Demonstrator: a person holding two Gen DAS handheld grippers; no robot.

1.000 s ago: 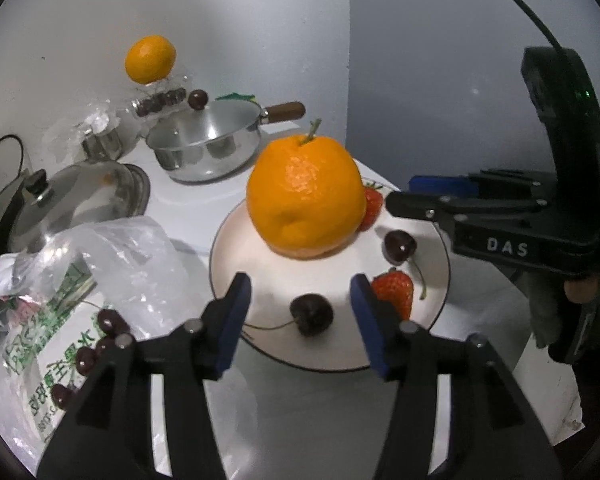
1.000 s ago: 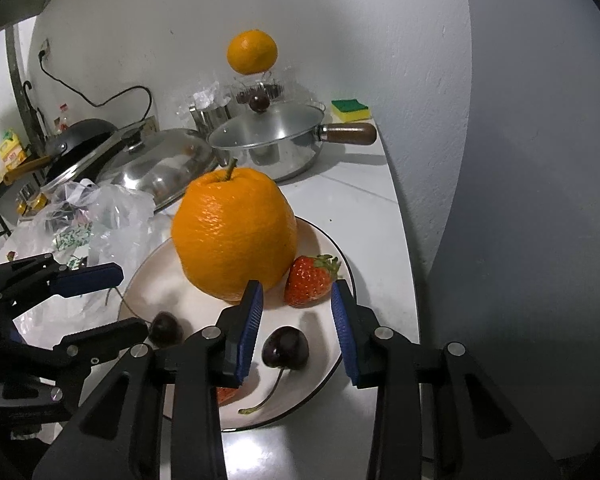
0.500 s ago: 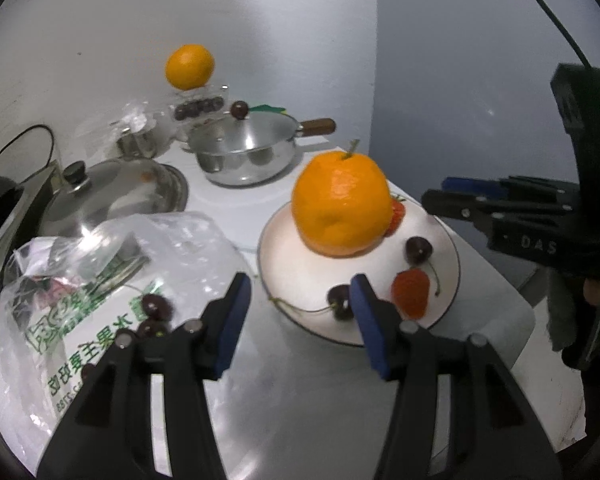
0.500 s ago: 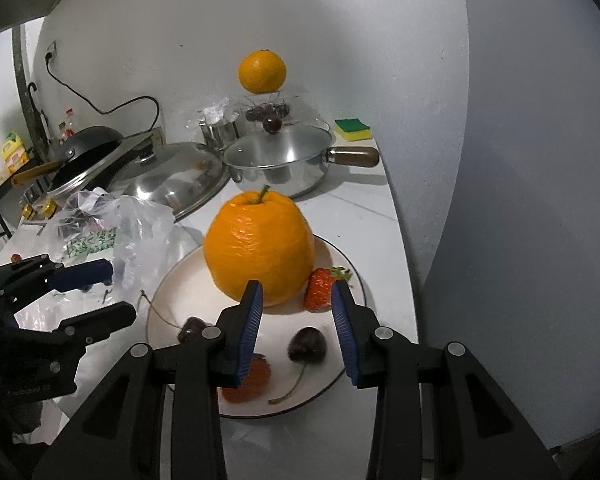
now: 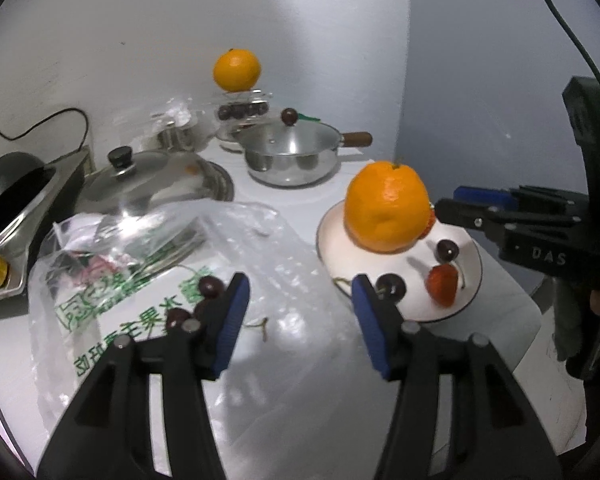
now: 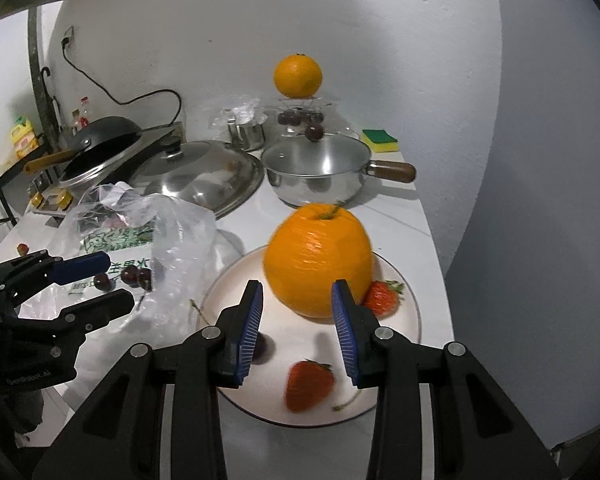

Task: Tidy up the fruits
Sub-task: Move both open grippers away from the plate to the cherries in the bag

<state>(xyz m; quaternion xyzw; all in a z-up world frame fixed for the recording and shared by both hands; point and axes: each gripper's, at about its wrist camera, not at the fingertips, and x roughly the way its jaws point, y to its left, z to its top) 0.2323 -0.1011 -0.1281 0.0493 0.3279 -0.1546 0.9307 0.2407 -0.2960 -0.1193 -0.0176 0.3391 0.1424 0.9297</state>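
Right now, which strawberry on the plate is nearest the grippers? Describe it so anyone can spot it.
Find the white plate holding the big orange. On its near edge lies a strawberry, out in the open. The other strawberry is tucked against the orange.

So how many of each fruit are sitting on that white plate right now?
Oranges: 1
Strawberries: 2
Cherries: 2
Total on the plate: 5
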